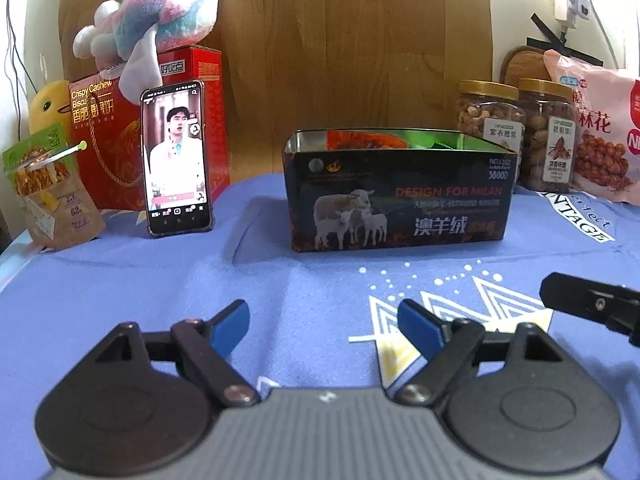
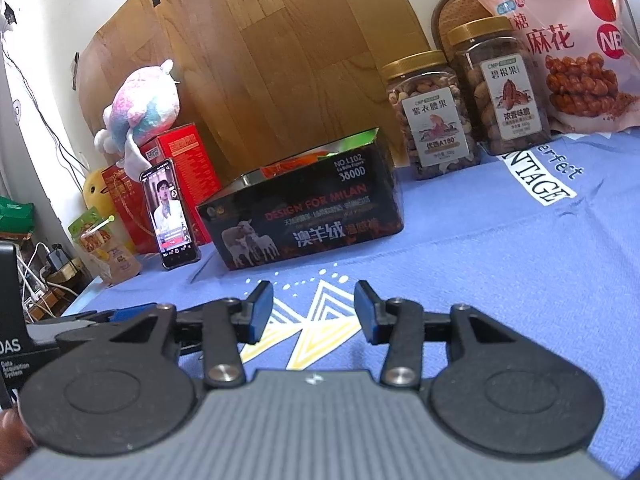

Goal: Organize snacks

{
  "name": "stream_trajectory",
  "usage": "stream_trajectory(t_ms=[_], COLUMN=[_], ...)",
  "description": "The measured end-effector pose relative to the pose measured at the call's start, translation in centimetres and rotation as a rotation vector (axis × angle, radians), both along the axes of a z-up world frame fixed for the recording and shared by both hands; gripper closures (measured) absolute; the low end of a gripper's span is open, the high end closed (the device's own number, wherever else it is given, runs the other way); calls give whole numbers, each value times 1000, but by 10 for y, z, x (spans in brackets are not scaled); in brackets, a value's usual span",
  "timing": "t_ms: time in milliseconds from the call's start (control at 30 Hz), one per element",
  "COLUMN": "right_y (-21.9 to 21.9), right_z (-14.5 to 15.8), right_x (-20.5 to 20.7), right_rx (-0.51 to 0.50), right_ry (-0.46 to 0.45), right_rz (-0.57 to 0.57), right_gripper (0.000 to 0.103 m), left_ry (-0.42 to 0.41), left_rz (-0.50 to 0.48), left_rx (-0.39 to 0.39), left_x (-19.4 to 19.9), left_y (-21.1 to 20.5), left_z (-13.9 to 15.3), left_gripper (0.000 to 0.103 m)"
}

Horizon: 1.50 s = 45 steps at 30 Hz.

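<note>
I see a blue printed cloth (image 1: 160, 280) covering the surface. On it, centre, sits the open black sheep-print box (image 1: 400, 200). Far left stand a snack pouch (image 1: 52, 196), a phone (image 1: 176, 160) and a red carton (image 1: 116, 136); far right, two nut jars (image 1: 490, 128) (image 1: 550, 140) and a pink bag (image 1: 600, 128).

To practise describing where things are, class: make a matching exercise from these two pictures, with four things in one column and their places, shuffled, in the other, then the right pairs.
Things:
1. plush toy
2. phone
3. pink bag
4. tin

Places:
A. mid-table on the blue cloth, open at the top
B. on top of the red box
C. far right, behind the jars
D. upright in front of the red box, screen lit

Pairs: 1-B, 2-D, 3-C, 4-A
</note>
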State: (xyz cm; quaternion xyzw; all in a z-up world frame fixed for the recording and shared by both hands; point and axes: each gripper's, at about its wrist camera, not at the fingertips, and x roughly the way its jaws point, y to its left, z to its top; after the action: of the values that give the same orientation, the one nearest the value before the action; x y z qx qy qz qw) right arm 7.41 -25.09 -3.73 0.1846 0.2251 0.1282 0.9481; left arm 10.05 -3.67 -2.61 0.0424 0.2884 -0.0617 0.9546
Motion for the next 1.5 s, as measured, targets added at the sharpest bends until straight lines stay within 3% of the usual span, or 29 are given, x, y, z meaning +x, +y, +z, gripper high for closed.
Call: stream_trajectory(t_ms=[1500], right_y=[-1], right_z=[0], right_x=[-1], right_rx=[1], right_ry=[-1], right_rz=[-4], right_gripper=[54], left_ry=[-38], left_rz=[-21], left_rx=[13], left_x=[-10], left_y=[-5], left_z=[1], left_gripper=[10])
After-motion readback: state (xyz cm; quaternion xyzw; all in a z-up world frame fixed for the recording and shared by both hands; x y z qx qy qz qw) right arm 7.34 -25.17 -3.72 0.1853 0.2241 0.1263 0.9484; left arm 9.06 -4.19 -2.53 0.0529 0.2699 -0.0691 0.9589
